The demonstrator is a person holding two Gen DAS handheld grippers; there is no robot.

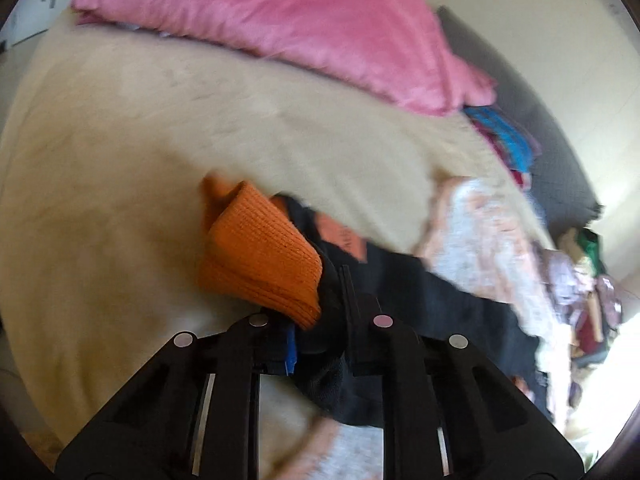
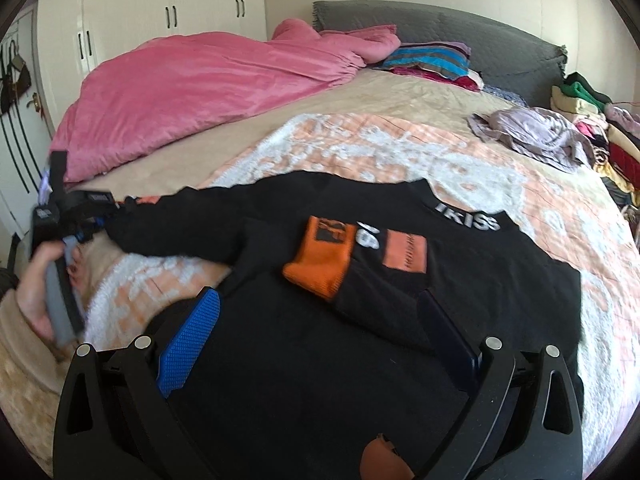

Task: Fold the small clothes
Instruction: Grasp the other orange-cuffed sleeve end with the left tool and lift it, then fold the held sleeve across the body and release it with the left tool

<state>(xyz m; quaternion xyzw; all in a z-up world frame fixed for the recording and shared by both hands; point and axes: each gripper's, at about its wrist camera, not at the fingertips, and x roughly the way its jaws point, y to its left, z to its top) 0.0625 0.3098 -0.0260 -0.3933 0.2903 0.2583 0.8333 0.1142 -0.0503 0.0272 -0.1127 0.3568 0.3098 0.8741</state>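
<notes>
Between left hand-held gripper point(image 1: 316, 320) fingers, sweater point(image 2: 400, 280) sleeve hides pads

Pink duvet point(image 2: 192, 88) beside grey headboard point(image 2: 460, 36) on bed point(image 2: 400, 100)

The bed point(image 2: 400, 92) carries a pink duvet point(image 2: 192, 88), a patterned blanket point(image 2: 400, 152), folded clothes point(image 2: 432, 62) and a black sweater point(image 2: 320, 280).

Home bedroom: bed point(image 2: 384, 92), wardrobe point(image 2: 168, 8)
</notes>
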